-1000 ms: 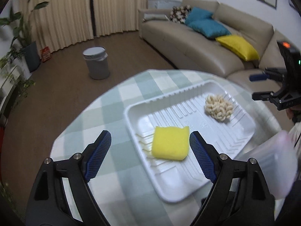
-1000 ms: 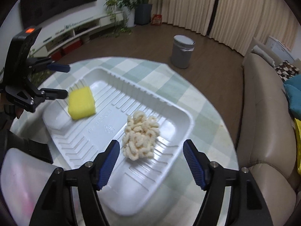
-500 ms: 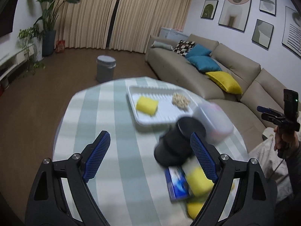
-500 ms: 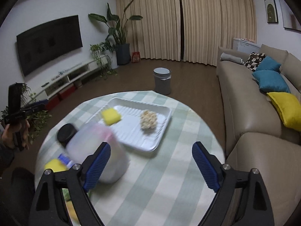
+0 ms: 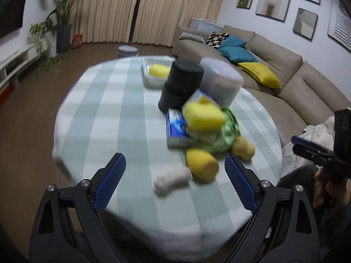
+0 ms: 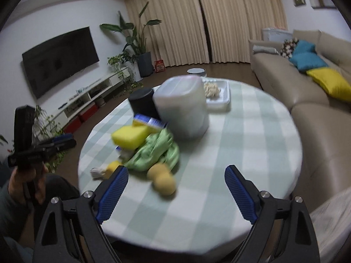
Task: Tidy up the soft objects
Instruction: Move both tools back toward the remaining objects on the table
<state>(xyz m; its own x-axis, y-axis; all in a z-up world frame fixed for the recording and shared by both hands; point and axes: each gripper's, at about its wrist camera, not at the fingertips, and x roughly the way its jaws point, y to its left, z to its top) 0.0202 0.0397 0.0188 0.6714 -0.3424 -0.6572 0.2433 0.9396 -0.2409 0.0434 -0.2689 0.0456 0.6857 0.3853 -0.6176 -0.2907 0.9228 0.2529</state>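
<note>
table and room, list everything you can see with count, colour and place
table: 1, round, green-white check cloth, centre
tray: 1, white, far side of table
sponge in tray: 1, yellow
noodle-like bundle: 1, cream, in tray
black cylinder: 1, mid table
lidded tub: 1, translucent white, beside cylinder
sponge on pile: 1, yellow
box: 1, blue-white, under that sponge
cloth: 1, light green, crumpled
rounded soft pieces: about 2, yellow-tan, near edge; blurred
roll: 1, grey-white, near edge
bin: 1, grey, floor
sofa: 1, beige, with blue and yellow cushions
TV: 1, black, wall
left tool: black, blue pads, open, empty
right tool: same, open, empty
</note>
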